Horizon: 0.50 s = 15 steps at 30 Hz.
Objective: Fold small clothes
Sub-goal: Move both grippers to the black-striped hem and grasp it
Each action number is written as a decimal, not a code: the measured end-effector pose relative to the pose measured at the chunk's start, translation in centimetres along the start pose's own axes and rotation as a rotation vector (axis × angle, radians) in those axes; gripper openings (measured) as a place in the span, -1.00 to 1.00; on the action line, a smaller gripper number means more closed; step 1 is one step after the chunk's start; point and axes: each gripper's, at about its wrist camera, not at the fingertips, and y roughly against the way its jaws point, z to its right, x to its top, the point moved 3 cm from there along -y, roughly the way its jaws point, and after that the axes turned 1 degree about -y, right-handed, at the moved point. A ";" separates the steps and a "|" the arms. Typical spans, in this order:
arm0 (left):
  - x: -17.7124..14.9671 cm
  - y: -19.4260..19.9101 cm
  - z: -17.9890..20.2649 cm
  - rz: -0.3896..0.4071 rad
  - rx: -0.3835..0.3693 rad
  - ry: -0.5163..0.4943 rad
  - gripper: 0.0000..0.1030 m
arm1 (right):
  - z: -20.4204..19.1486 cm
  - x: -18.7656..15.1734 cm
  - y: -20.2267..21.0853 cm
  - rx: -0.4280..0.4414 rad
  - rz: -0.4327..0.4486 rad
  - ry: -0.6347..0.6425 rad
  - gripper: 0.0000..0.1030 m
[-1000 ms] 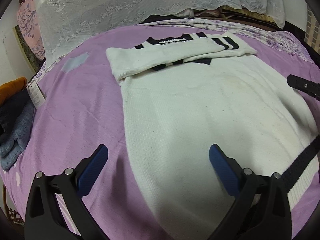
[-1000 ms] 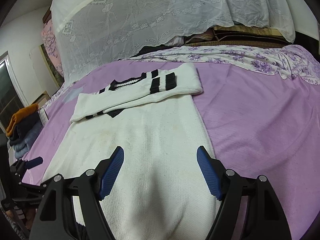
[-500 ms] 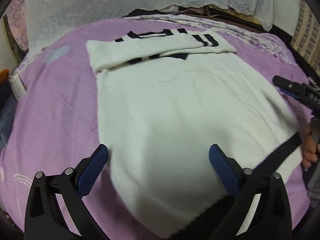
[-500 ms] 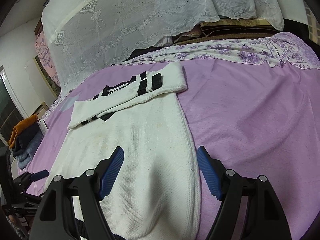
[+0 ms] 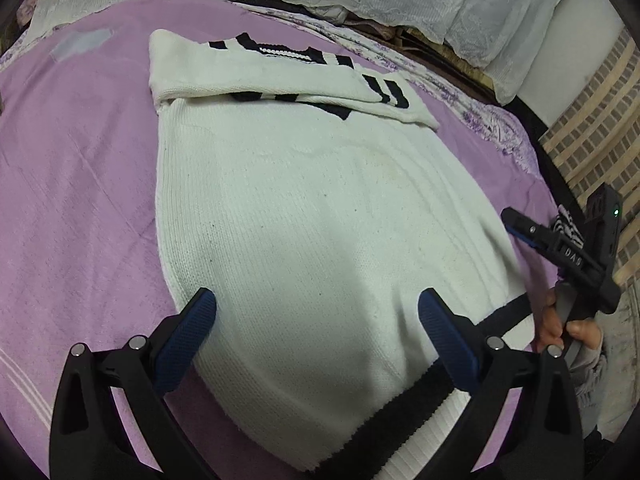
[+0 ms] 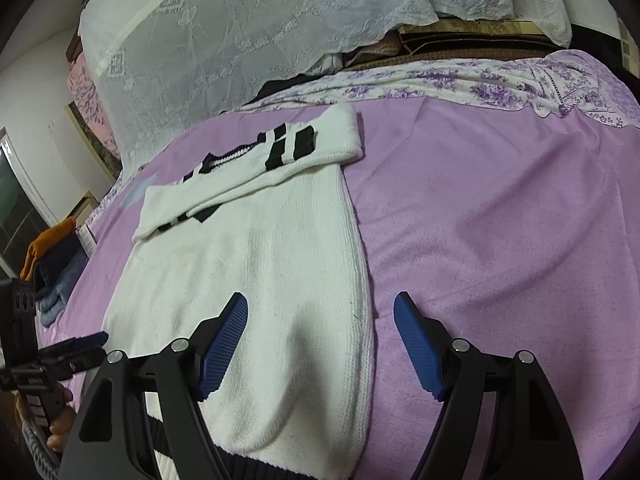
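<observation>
A white knit sweater (image 5: 312, 220) with black stripes lies flat on the purple bedspread (image 5: 72, 184), its sleeves folded across the chest at the far end. Its black-banded hem (image 5: 404, 412) is nearest me. My left gripper (image 5: 316, 332) is open and empty, hovering over the hem's left part. My right gripper (image 6: 320, 344) is open and empty over the sweater's (image 6: 256, 264) right edge near the hem. The right gripper also shows in the left wrist view (image 5: 516, 224), and the left gripper shows in the right wrist view (image 6: 90, 340).
White lace covers (image 6: 248, 40) and a floral sheet (image 6: 460, 80) lie at the bed's far end. A pile of orange and blue clothes (image 6: 52, 264) sits at the left bed edge. Purple bedspread (image 6: 500, 240) extends to the right of the sweater.
Both grippers have shifted back towards the hem end of the sweater. The left one has swung right, the right one right towards the sweater's edge. Both stayed open.
</observation>
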 end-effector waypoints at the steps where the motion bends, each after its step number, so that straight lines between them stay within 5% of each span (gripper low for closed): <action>1: 0.0 0.0 0.0 0.003 -0.005 0.002 0.91 | 0.1 0.0 0.0 0.004 -0.006 0.001 0.48; 10: 0.4 0.3 -1.1 0.014 -0.052 0.044 0.83 | 1.3 -0.9 -0.3 0.073 -0.086 -0.017 0.37; 13: 0.8 -0.3 -1.5 0.009 -0.062 0.077 0.83 | 1.3 -0.7 -1.0 0.106 -0.117 -0.025 0.27; 15: 0.9 -0.5 -1.3 0.014 -0.054 0.075 0.82 | 1.0 -0.2 -1.7 0.138 -0.139 -0.017 0.00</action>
